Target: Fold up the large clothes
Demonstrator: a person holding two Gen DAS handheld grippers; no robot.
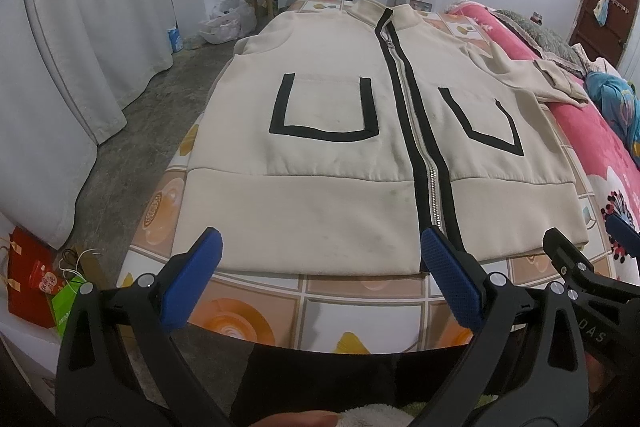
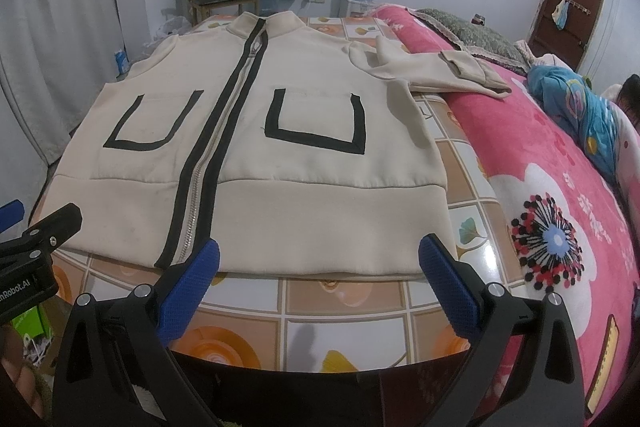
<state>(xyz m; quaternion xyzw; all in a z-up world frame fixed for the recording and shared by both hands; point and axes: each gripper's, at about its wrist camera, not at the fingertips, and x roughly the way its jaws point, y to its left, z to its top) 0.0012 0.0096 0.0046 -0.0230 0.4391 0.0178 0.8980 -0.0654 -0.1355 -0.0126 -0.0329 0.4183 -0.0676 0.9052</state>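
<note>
The cream zip-up jacket lies front-up and zipped on the tiled tabletop, hem nearest the camera. One sleeve stretches out onto the pink blanket; the other is not visible. No fold of the body shows, so the folding appears barely begun. The left gripper and right gripper hover near the hem, jaws wide apart, holding nothing.

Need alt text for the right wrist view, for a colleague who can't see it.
A cream zip-up jacket with black trim lies flat, front up, on a tiled-pattern table, its one visible sleeve reaching onto a pink blanket. The open right gripper hovers at the near hem, holding nothing.
</note>
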